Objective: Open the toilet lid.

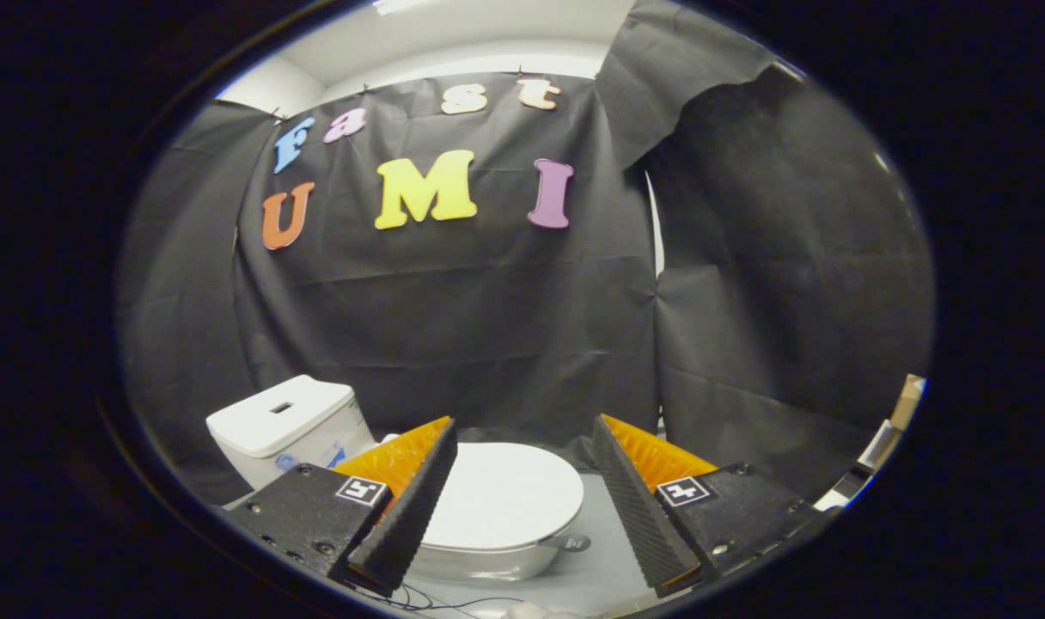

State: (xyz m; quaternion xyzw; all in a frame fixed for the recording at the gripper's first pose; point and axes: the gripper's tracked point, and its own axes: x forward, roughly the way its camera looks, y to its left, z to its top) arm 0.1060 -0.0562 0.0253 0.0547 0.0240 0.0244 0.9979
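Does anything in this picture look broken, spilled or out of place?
Nothing stands out. The toilet sits upright with its white lid closed flat and its tank intact. The tool is open and apart from the lid.

Gripper-mounted camera looks forward and slightly downward along the spread fingers of the gripper (522,490), near the closed toilet (501,507).
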